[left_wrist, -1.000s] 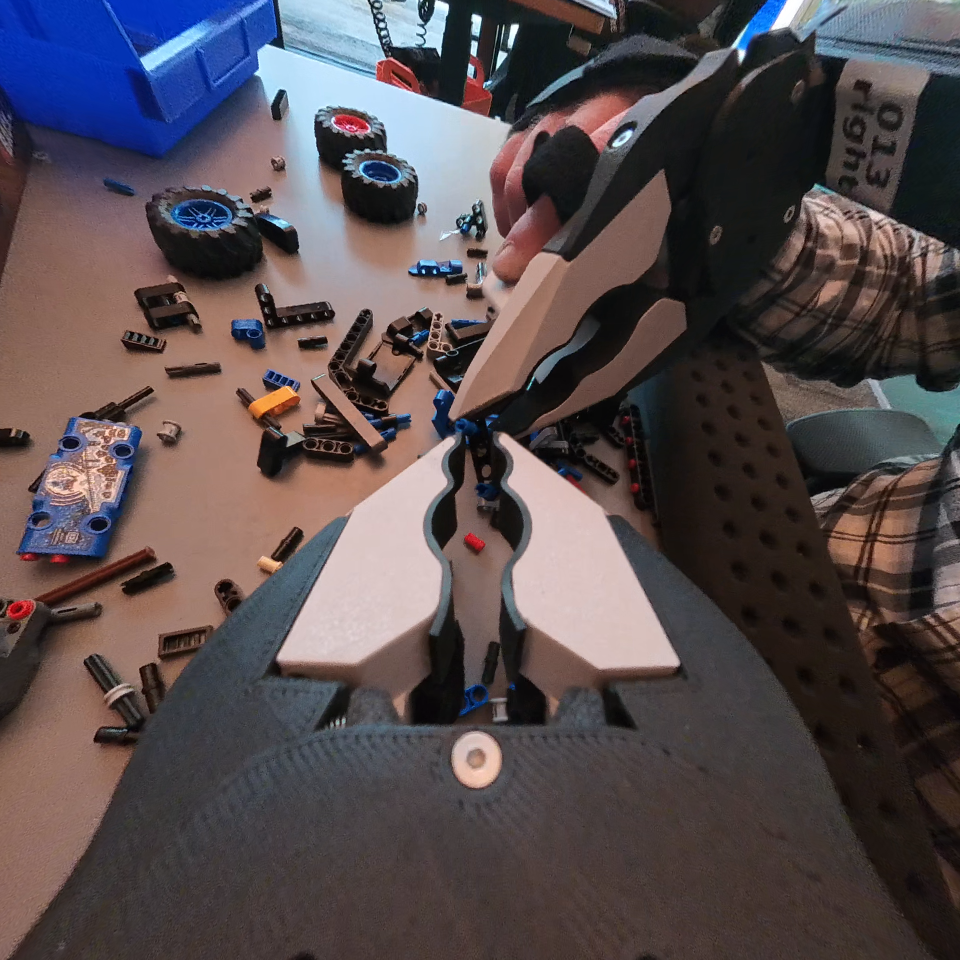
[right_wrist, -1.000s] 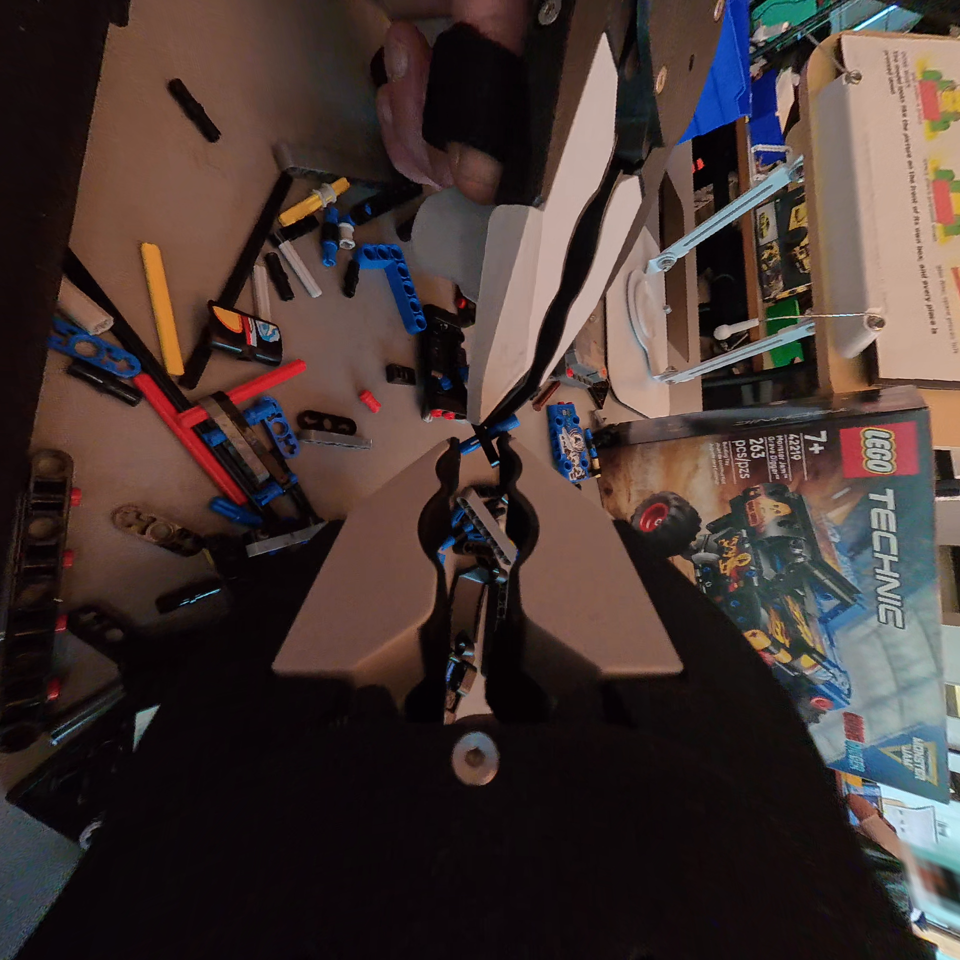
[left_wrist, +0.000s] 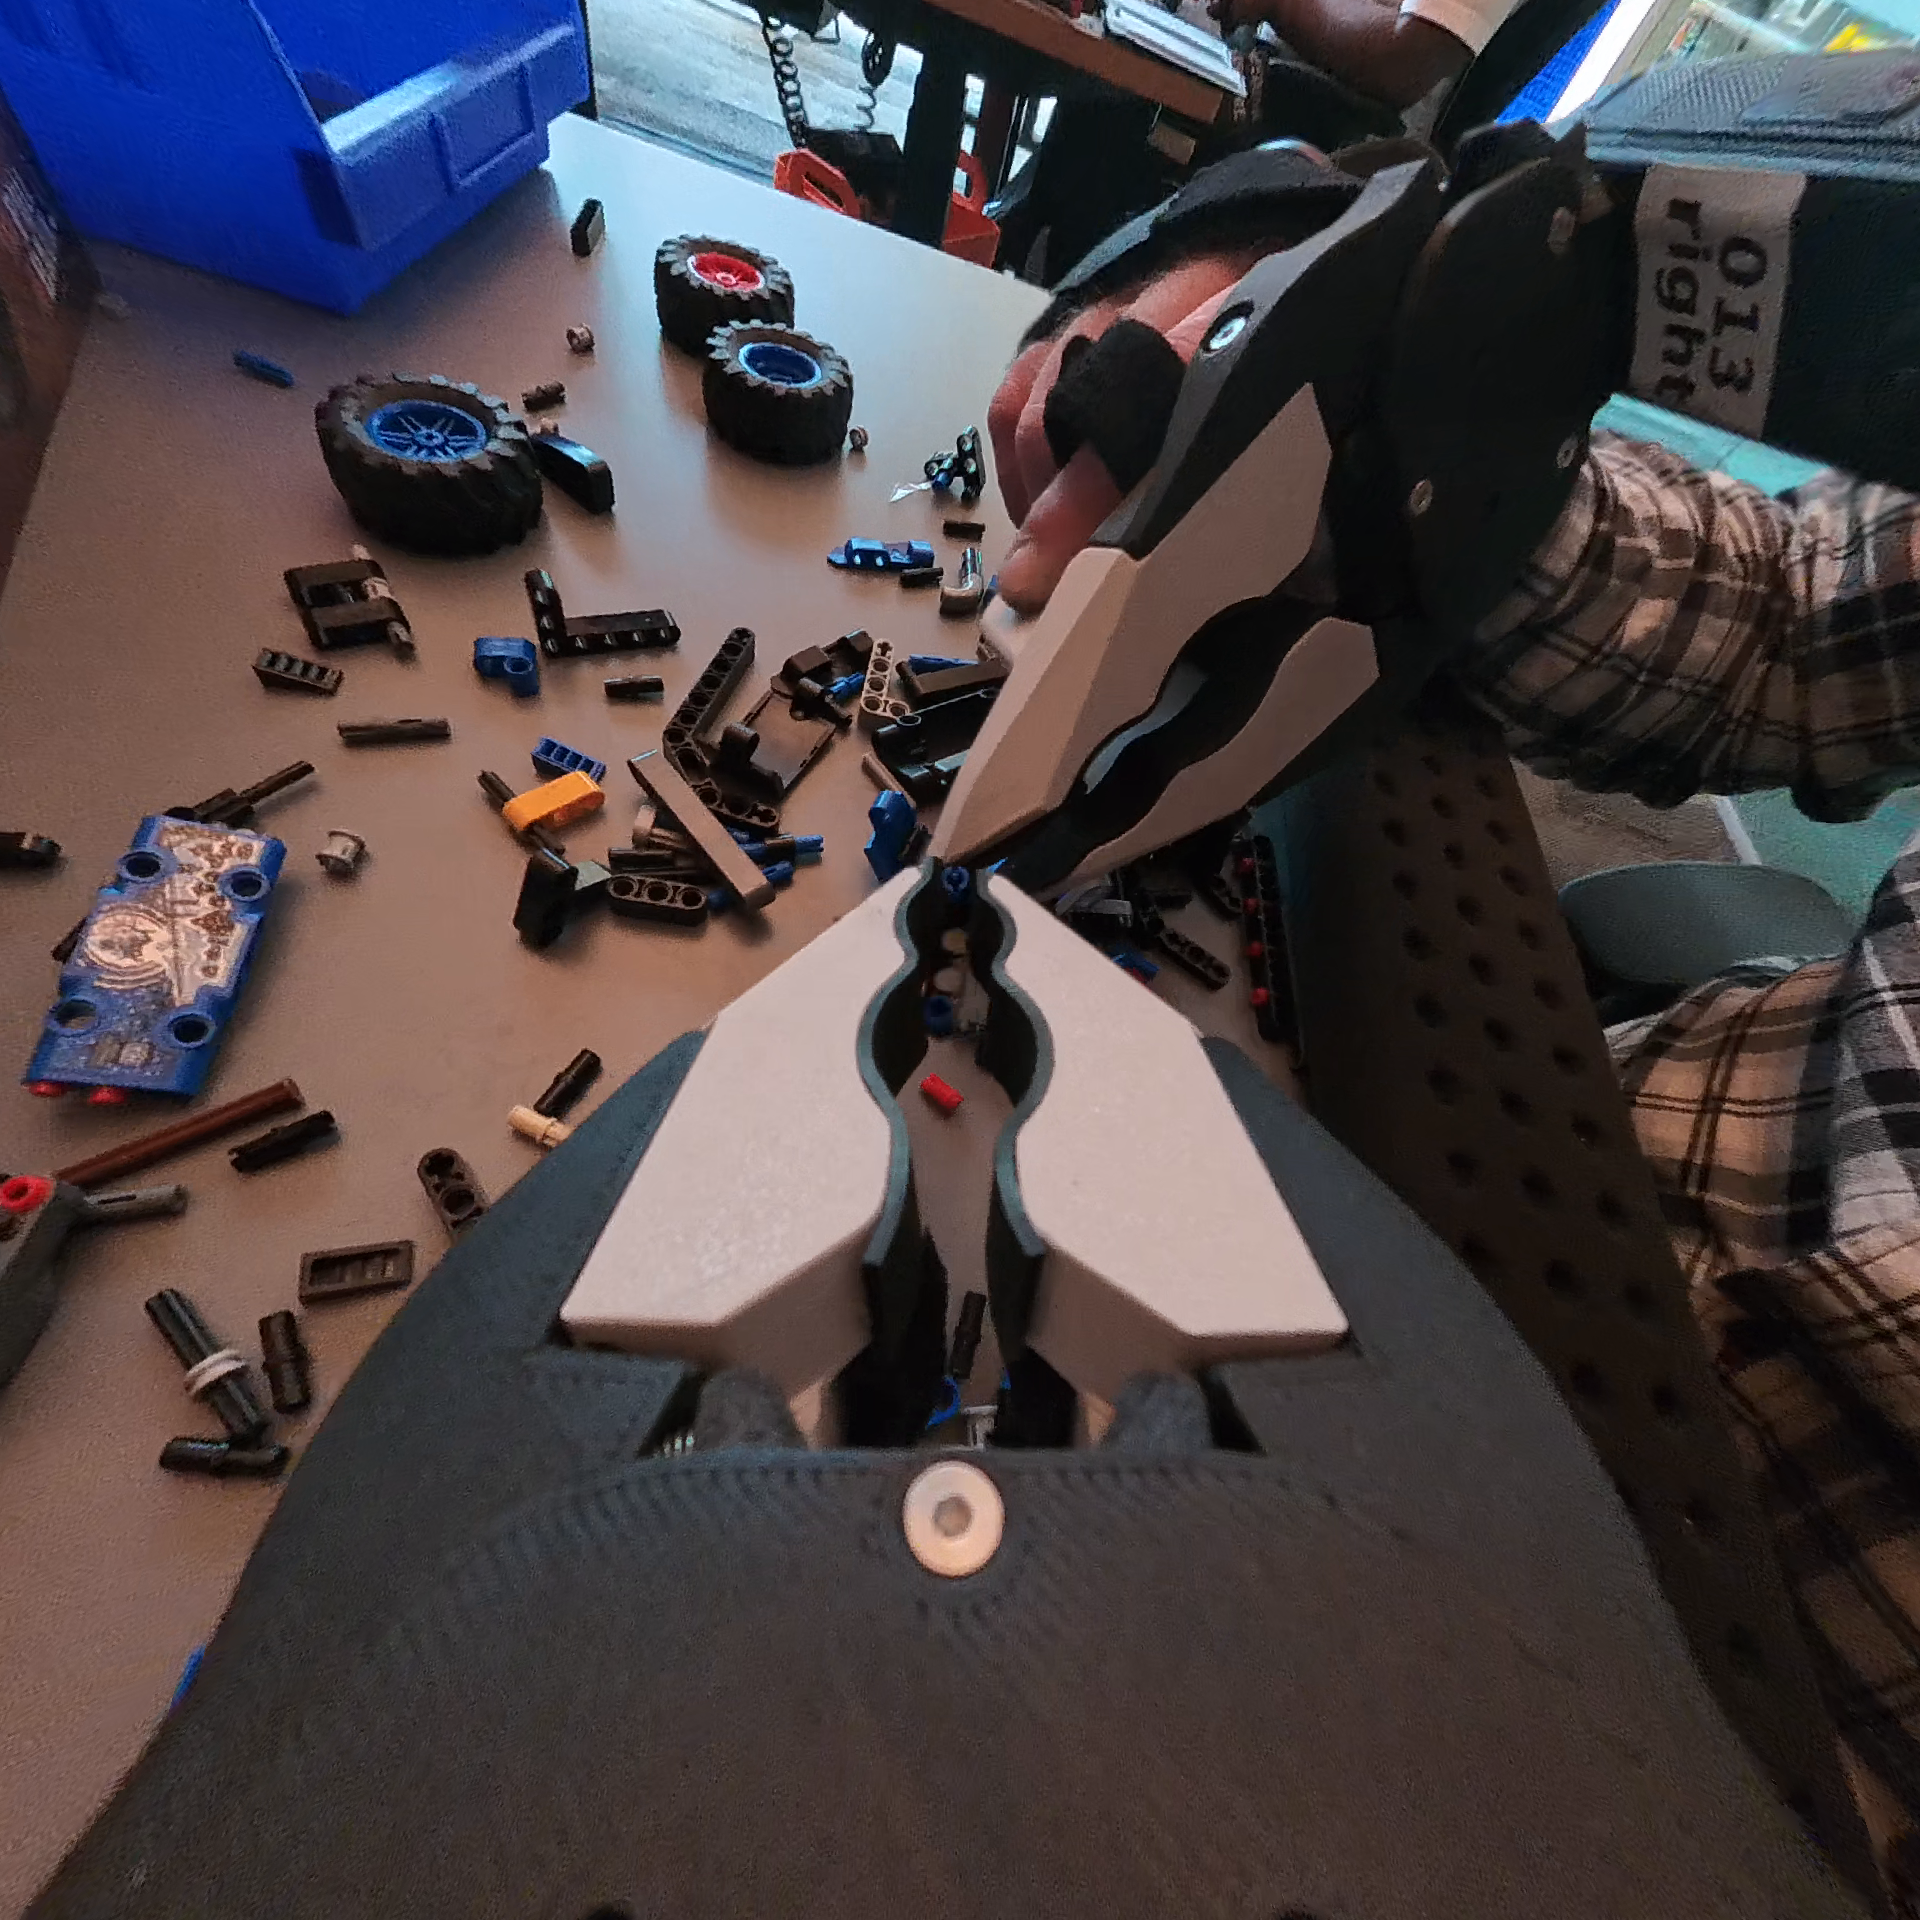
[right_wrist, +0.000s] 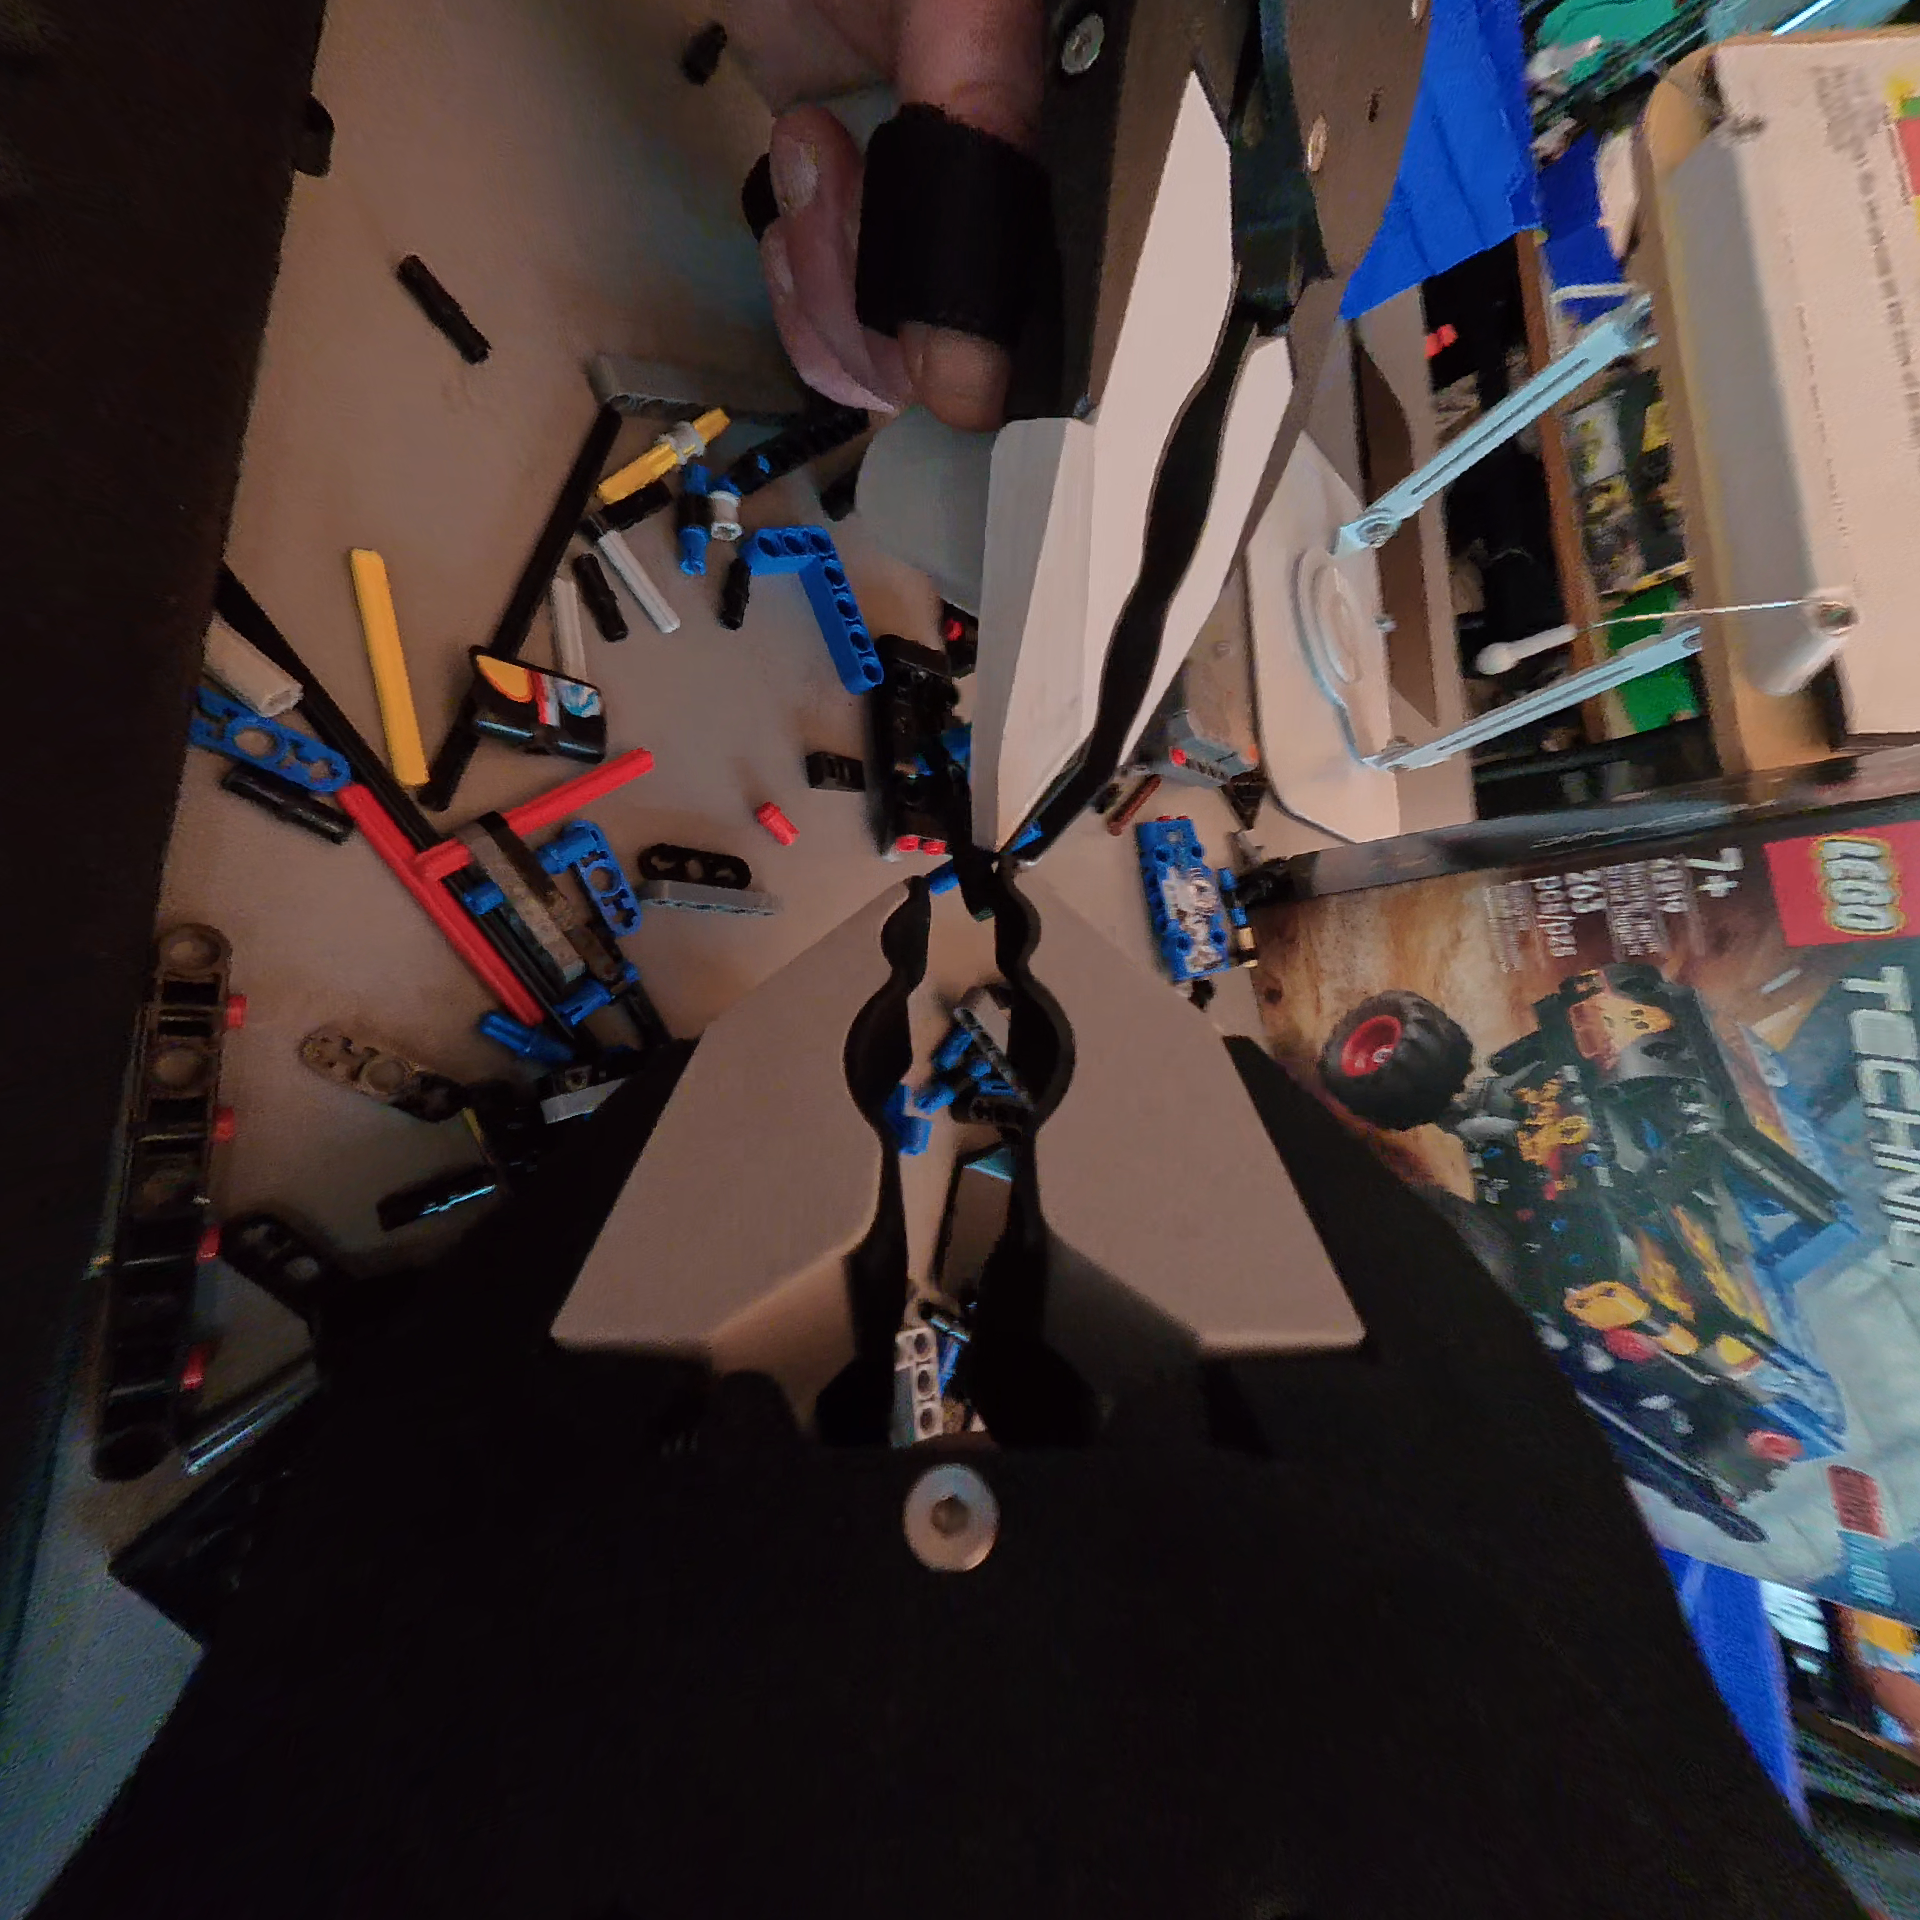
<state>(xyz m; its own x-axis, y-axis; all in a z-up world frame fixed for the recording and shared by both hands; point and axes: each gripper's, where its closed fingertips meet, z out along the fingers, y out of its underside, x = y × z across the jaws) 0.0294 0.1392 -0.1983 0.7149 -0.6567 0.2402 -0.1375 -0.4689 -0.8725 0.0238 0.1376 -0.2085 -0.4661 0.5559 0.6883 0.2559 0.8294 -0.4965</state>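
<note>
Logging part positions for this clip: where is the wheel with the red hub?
In the left wrist view the red-hubbed wheel stands at the table's far side, right of the blue bin, just behind a smaller blue-hubbed wheel.

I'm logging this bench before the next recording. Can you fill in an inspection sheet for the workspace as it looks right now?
Surface: tan table, mostly covered with scattered parts.
Job's things: a small blue pin sits at the tips of the left gripper, with the right gripper meeting it tip to tip; both look closed on the small piece.
Clutter: three wheels, a blue patterned panel, an orange connector, black beams, a yellow rod, a red axle.
Grippers: each held by a hand; plaid sleeve.
Cables: a coiled cord beyond the table.
Surroundings: blue bin, a toy set box, shelves.
</note>
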